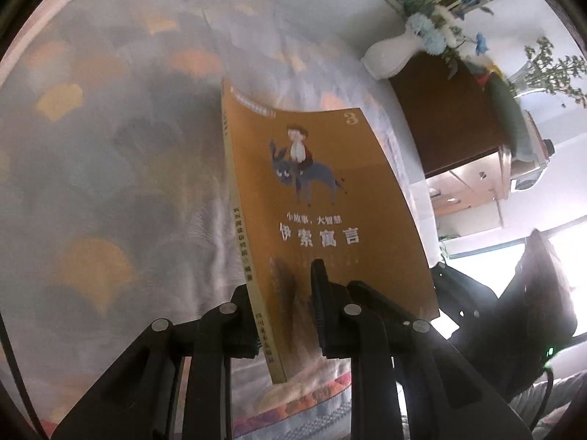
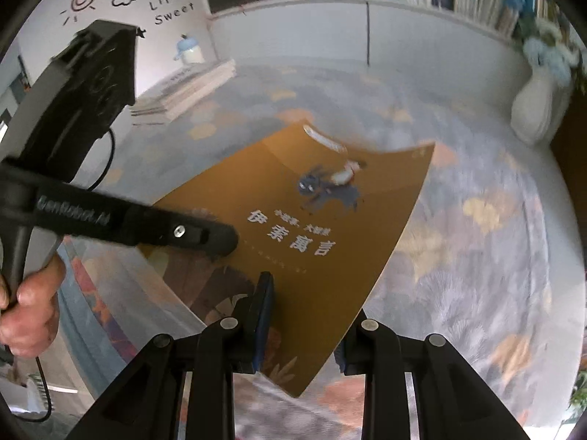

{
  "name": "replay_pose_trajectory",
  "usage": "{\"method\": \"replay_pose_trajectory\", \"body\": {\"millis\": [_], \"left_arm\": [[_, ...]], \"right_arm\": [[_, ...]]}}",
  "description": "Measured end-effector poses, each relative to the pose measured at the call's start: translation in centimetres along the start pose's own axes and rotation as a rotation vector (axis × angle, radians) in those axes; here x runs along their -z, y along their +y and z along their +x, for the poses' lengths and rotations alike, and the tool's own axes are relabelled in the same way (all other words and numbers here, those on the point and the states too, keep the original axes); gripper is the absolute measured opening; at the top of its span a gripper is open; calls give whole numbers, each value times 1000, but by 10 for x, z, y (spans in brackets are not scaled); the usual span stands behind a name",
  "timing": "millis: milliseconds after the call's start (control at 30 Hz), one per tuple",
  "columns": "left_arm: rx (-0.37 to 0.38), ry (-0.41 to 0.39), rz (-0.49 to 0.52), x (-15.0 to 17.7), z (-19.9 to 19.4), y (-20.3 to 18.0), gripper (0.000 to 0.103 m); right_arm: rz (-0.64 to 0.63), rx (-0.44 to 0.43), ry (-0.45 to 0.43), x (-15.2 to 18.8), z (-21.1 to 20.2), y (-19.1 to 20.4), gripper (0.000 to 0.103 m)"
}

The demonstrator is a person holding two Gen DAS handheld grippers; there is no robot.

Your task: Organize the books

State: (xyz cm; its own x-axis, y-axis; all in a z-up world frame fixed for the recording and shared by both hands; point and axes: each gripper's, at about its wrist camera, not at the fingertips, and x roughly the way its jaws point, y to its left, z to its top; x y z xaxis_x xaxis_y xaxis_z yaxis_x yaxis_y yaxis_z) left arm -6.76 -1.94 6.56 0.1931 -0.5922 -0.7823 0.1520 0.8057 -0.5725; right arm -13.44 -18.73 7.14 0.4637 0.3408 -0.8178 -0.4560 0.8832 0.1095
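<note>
While both your grippers hold the book (image 1: 323,198), it hangs tilted in the air above the patterned cloth (image 1: 110,183) on the desk, touching nothing else. Your left gripper (image 1: 290,315) has its fingers (image 1: 323,293) nearly shut on the book's lower edge beside the spine. Your right gripper (image 2: 304,322) has its fingers (image 2: 265,304) clamped tight on the bottom corner of the cover. Your left hand (image 2: 29,311) grips its handle at the desk's left side. More books (image 2: 187,90) lie stacked by the far left corner; a white vase (image 2: 533,104) stands far right
</note>
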Motion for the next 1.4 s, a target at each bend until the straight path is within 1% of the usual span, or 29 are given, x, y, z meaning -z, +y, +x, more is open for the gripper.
{"method": "replay_pose_trajectory", "body": {"millis": [133, 200, 233, 300, 367, 467, 600, 667, 767, 800, 867, 933, 1067, 1167, 1267, 1333, 1400], "left_arm": [[17, -41, 6, -3, -29, 5, 17], [35, -69, 5, -8, -49, 11, 17], [35, -77, 8, -10, -54, 12, 17], [35, -115, 22, -17, -77, 18, 17], [31, -153, 35, -24, -99, 25, 17], [23, -200, 52, -37, -127, 37, 17], [-5, -270, 69, -58, -172, 66, 17], [-27, -304, 78, -69, -194, 85, 17], [-53, -342, 72, -83, -218, 108, 17], [-74, -359, 70, -90, -228, 121, 17], [-108, -377, 75, -100, -241, 139, 17], [-119, -389, 69, -111, -252, 160, 17], [-116, -392, 36, -132, -261, 204, 17], [-111, -387, 15, -145, -258, 226, 17], [-96, -367, -15, -161, -246, 252, 17], [-86, -353, -30, -167, -239, 263, 17], [-54, -340, -66, -172, -230, 280, 17]], "right_arm": [[-35, 29, -48, -18, -10, 23, 26], [-41, 31, -70, -36, -12, 34, 26], [-44, 30, -84, -44, -14, 39, 26], [-48, 30, -108, -57, -21, 48, 26], [-56, 32, -136, -70, -28, 57, 26], [-68, 35, -184, -99, -32, 80, 27], [-91, 23, -232, -139, -29, 115, 27], [-109, 16, -256, -163, -22, 134, 27], [-134, 6, -280, -195, -5, 160, 27], [-140, 3, -285, -204, 1, 167, 27], [-148, -9, -289, -229, 18, 186, 27], [-151, -14, -292, -247, 32, 202, 27], [-147, -26, -278, -283, 69, 222, 28], [-135, -30, -251, -305, 98, 231, 28], [-115, -34, -216, -320, 125, 233, 28], [-110, -33, -191, -327, 141, 234, 28], [-100, -34, -161, -332, 159, 233, 28]]}}
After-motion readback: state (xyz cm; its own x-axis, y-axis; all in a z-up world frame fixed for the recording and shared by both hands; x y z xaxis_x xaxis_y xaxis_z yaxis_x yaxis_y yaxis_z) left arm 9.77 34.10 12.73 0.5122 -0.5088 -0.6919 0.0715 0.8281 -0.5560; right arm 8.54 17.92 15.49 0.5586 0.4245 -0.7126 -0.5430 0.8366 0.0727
